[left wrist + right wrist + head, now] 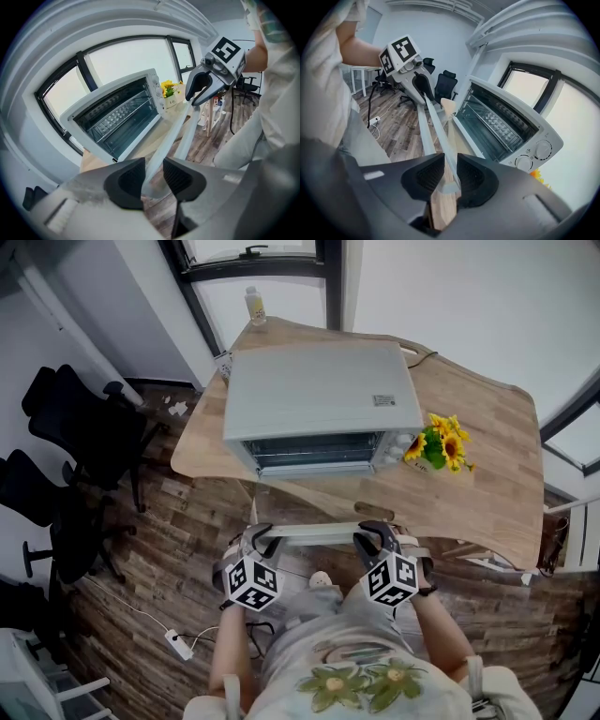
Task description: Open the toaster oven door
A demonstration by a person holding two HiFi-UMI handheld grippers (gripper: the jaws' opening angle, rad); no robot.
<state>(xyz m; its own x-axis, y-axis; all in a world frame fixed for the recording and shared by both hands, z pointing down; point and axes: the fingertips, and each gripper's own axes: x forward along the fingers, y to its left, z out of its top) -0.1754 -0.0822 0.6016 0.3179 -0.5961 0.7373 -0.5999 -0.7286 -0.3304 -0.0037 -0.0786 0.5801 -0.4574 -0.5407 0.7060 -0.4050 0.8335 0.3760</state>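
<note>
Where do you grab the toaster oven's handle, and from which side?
Grip the long handle bar near its ends, coming from the front. It's a thin straight bar, so fingers close across it, as the left gripper and right gripper do.

My left gripper (pixel 259 534) and right gripper (pixel 373 532) slant downward side by side, each clamped on one end of the handle (pixel 314 534); both forearms reach forward.

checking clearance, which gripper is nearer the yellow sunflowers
Right. The right gripper holds the silver door handle at the end nearest the yellow sunflowers; the left gripper holds its far end.
</note>
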